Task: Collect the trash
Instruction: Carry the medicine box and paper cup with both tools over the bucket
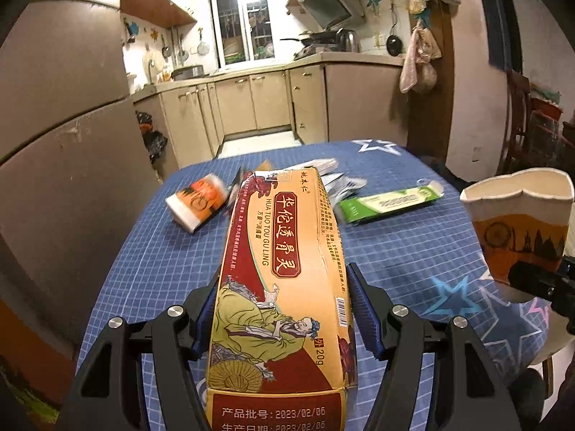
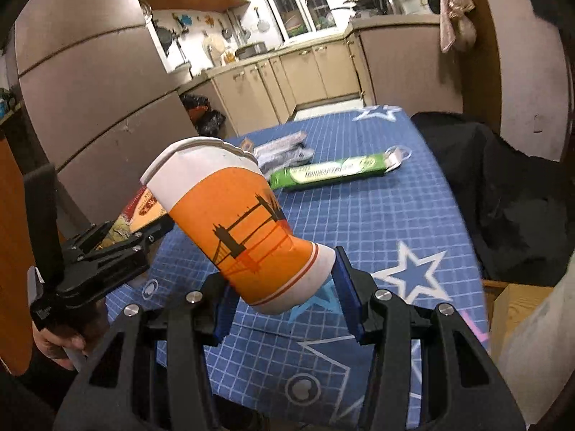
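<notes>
My left gripper (image 1: 282, 309) is shut on a long tan and red medicine box (image 1: 284, 269) and holds it above the blue grid table (image 1: 161, 262). My right gripper (image 2: 284, 287) is shut on the base of an orange paper cup (image 2: 237, 222), tilted to the left above the table (image 2: 395, 222). That cup also shows at the right edge of the left wrist view (image 1: 521, 230). A second orange cup (image 1: 196, 203) lies on its side on the table. A green box (image 1: 390, 203) and some silver foil packets (image 1: 341, 179) lie further back.
A tall brown fridge (image 1: 64, 136) stands left of the table. A dark chair with black cloth (image 2: 503, 194) is at the table's right. Black bags (image 2: 205, 115) sit on the floor by the kitchen cabinets (image 1: 251, 104). A cardboard box (image 2: 517, 309) stands low at the right.
</notes>
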